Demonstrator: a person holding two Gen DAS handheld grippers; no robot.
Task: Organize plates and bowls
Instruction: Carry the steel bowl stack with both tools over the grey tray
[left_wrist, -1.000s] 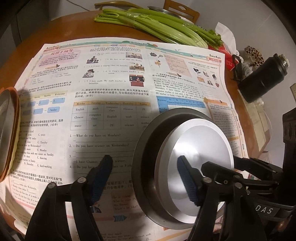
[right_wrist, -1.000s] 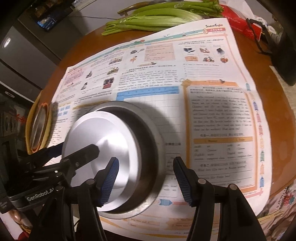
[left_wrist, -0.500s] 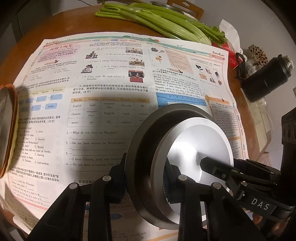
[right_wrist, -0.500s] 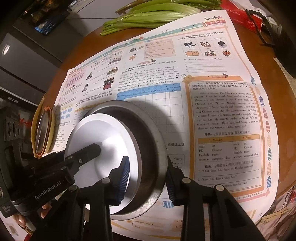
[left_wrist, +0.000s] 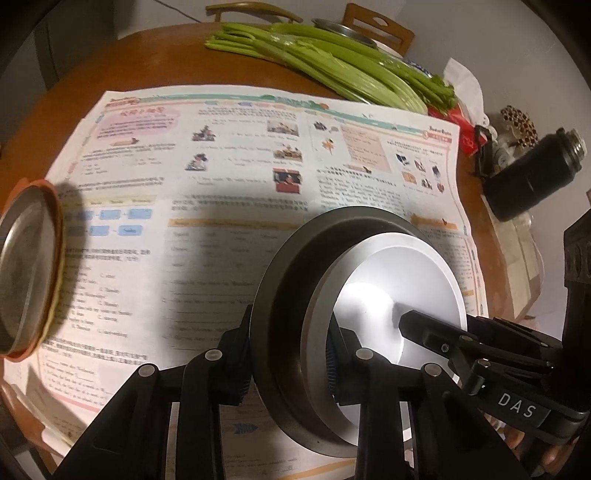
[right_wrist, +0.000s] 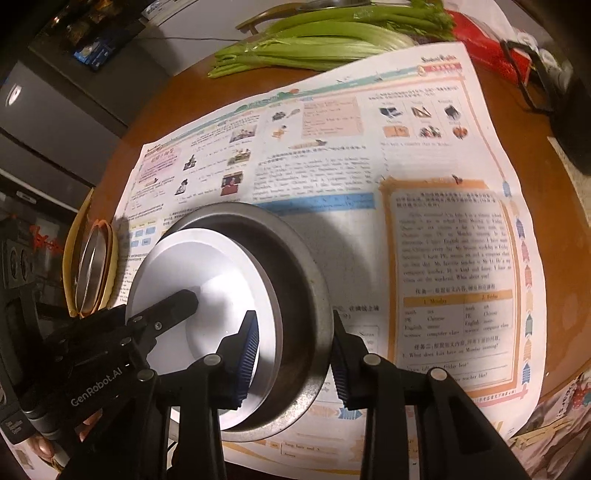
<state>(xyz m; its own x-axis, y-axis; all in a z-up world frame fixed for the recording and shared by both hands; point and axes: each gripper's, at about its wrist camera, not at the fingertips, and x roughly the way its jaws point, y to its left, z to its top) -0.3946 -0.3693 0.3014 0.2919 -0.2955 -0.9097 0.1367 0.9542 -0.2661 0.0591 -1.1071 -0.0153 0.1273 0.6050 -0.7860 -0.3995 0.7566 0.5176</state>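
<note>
Left wrist: round wooden table (left_wrist: 155, 55), spread newspaper (left_wrist: 221, 177), celery (left_wrist: 332, 62), black flask (left_wrist: 532, 181); left gripper (left_wrist: 288, 365) clamped on metal bowl (left_wrist: 295, 295) rim

Right wrist: right gripper (right_wrist: 291, 362) clamped on the opposite rim (right_wrist: 317, 295); bowl on newspaper, plate stack (right_wrist: 92, 266) at table's left edge

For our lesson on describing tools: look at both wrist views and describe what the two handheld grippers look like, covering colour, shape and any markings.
Both are matt black plastic. The left gripper and right gripper each have two angular fingers joined by links with round silver pivot pins, and ribbed blue pads on the inner faces. White lettering shows: "DAS" on the right gripper's body in the left view, "GenRobot.AI" on the left gripper's body in the right view.
</note>
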